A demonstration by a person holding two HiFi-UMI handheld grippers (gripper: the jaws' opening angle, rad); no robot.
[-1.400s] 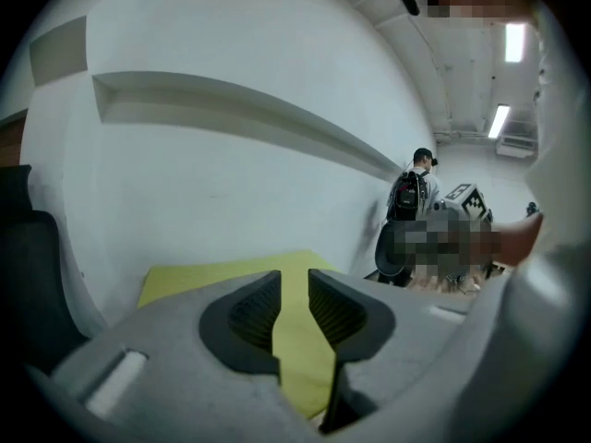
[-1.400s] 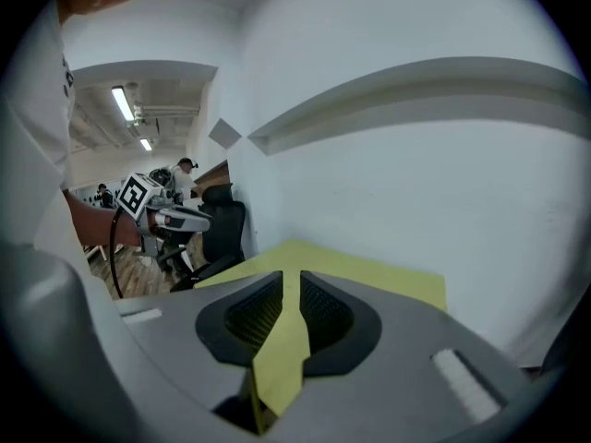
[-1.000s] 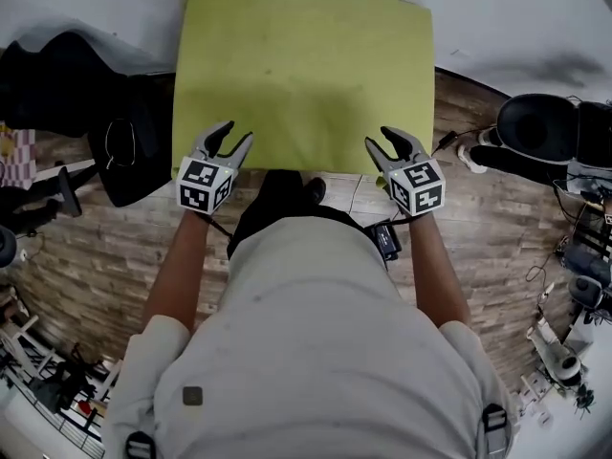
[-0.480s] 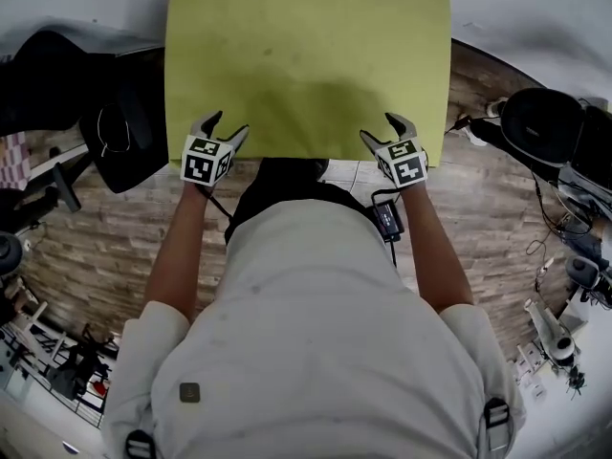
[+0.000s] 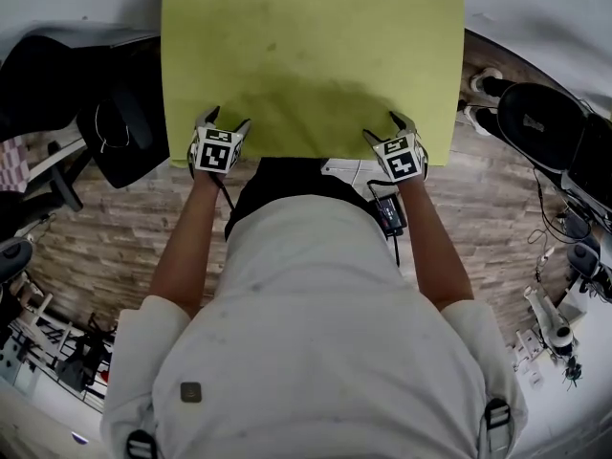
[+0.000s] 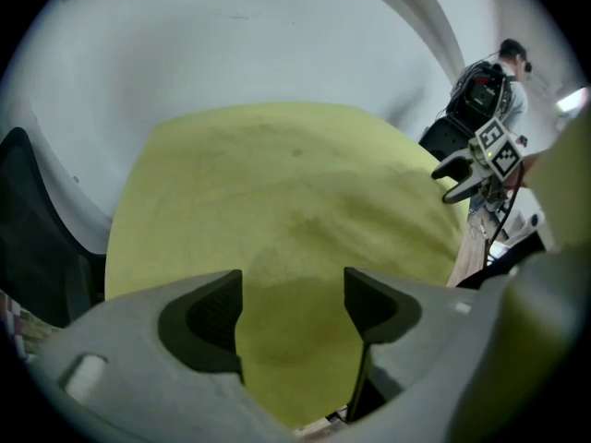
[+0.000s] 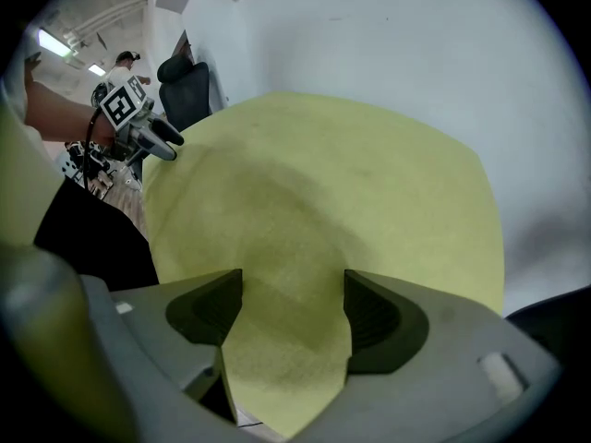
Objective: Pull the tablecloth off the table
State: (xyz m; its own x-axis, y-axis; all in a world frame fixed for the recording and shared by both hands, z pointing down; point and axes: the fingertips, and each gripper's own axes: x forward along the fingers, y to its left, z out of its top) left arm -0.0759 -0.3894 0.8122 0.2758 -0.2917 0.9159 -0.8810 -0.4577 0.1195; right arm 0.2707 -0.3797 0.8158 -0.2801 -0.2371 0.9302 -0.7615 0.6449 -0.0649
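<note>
The yellow-green tablecloth point(image 5: 316, 55) is lying flat and spread over the whole desk, hiding the desk top beneath it. The left tool point(image 5: 226, 119) is pointing steeply down at the near edge of the cloth, close to its near left corner. The right tool point(image 5: 384, 125) is pointing down in the same way at the near edge, close to the near right corner. Both tools are standing wide open, their jaws having just been opening. In each gripper view the cloth's near edge is showing in the gap between the jaws, and the pads point(image 6: 214, 317) are not pressing on it. The person's forearms are reaching forward over a wooden floor point(image 5: 115, 228). A black chair point(image 5: 124, 132) is standing beside the desk's left edge.
</note>
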